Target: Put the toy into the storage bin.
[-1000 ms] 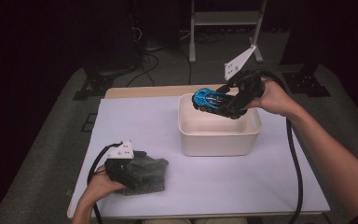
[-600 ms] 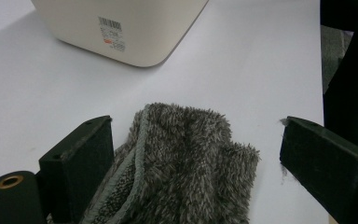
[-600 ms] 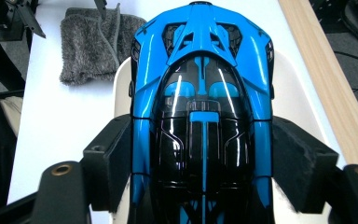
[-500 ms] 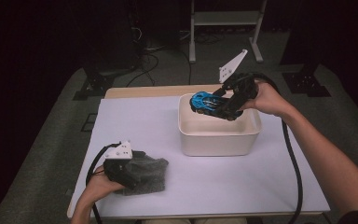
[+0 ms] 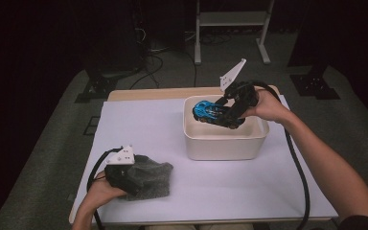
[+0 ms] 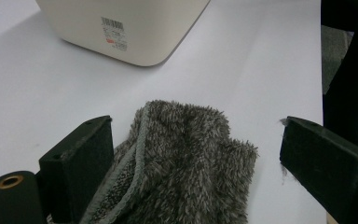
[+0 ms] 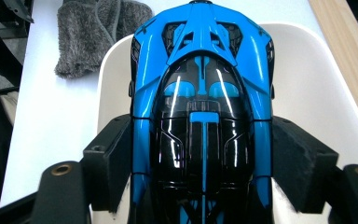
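1. Your right gripper has its jaws clamped on the flanks of the blue toy car; the pads press both sides.
2. The car hangs nose-down inside the rim of the cream tub, which stands on the white table.
3. Your left gripper rests at the near left of the table, jaws spread wide.
4. The grey fuzzy cloth lies between those jaws, touching the left pad, clear of the other.
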`<action>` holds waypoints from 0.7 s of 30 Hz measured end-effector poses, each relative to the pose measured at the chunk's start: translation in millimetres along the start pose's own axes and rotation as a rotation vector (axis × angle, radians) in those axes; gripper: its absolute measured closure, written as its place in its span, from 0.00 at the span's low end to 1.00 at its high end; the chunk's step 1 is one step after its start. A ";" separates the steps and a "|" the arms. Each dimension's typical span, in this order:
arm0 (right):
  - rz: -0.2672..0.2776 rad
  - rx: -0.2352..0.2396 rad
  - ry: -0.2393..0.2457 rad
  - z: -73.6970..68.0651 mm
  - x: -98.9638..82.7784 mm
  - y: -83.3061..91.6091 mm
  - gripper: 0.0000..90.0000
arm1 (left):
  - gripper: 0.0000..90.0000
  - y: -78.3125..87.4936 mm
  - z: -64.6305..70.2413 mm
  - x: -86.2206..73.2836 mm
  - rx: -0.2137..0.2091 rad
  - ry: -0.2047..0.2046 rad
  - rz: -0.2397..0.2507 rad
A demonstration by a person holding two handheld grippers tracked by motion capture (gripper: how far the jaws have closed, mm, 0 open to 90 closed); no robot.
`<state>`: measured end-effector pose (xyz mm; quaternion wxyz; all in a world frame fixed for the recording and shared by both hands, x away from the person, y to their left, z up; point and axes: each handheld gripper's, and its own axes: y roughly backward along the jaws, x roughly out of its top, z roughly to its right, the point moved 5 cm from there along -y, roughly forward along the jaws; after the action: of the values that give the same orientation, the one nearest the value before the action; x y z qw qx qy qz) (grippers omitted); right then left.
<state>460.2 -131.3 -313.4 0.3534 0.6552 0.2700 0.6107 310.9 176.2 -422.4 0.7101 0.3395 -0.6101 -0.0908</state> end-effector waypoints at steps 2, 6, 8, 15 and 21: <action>-0.004 0.005 -0.004 0.6 -2.3 -2.8 0.30 | 0.10 -0.2 0.4 0.0 0.000 0.001 0.000; -0.007 0.012 -0.013 1.5 -4.9 -6.0 0.30 | 0.10 -0.1 0.8 0.4 0.001 0.001 0.002; -0.005 0.017 -0.013 1.7 -6.5 -7.8 0.30 | 0.10 0.0 0.8 0.5 0.001 0.002 0.001; -0.014 0.036 -0.025 1.4 -14.0 -16.8 0.30 | 0.10 0.4 0.6 0.7 0.003 -0.002 -0.001; -0.019 0.048 -0.039 0.7 -18.0 -22.9 0.30 | 0.10 1.0 0.7 1.2 0.003 0.001 0.006</action>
<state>460.7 -131.7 -342.6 0.3486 0.6726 0.2841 0.5877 310.2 176.0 -420.8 0.7101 0.3387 -0.6110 -0.0879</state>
